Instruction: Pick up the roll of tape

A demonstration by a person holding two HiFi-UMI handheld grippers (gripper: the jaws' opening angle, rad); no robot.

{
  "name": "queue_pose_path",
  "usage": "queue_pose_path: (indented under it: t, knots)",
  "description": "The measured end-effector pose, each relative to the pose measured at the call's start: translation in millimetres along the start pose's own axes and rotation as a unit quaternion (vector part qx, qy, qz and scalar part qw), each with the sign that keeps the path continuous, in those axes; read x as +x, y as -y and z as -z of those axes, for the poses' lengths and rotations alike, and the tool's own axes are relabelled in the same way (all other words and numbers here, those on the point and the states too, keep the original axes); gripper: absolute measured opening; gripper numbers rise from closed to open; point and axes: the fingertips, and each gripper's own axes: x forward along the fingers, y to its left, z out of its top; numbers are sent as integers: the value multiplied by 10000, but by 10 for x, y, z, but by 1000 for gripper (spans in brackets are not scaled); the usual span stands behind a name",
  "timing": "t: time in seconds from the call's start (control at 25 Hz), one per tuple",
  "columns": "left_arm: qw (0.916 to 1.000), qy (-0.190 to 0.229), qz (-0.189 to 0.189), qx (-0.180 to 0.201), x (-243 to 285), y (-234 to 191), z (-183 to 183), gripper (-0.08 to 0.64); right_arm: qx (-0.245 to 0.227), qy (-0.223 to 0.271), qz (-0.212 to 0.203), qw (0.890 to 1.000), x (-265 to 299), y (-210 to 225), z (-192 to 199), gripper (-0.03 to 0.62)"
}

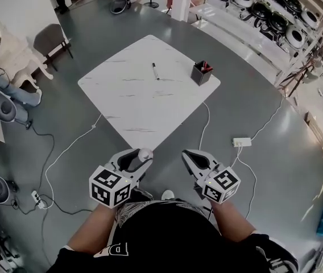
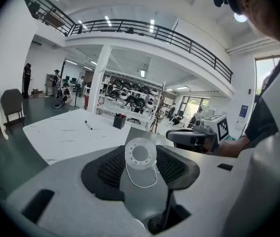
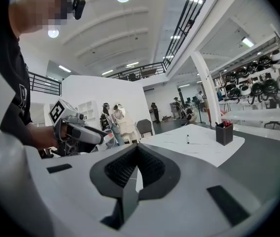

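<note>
Left gripper [image 2: 141, 168] clasping roll of tape [image 2: 140, 153], hole (its axis) facing camera

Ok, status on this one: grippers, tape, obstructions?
Left gripper shut on roll of tape, clear of the table. Right gripper shut, empty. Nothing in the way.

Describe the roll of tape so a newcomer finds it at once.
Find the white marble table; look off its near corner. There the left gripper holds the small, white, translucent roll of tape, a ring; the right gripper is empty.
</note>
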Motion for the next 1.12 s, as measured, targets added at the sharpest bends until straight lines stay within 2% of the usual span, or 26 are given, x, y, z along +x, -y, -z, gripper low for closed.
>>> queue_pose_path:
  t: [0.44, 0.64, 1.12]
  knots:
    - [9996, -67, 168, 222, -212, 232, 87, 210, 31, 1, 192, 9998, -164, -260, 89, 5]
    - [9993, -138, 262, 239, -424, 179, 180, 210, 15, -26, 327, 9995, -61, -481, 66, 5]
    - [9987, -191, 351, 310, -644, 63, 271, 210, -21, -139, 540, 9984, -5, -687, 119, 5]
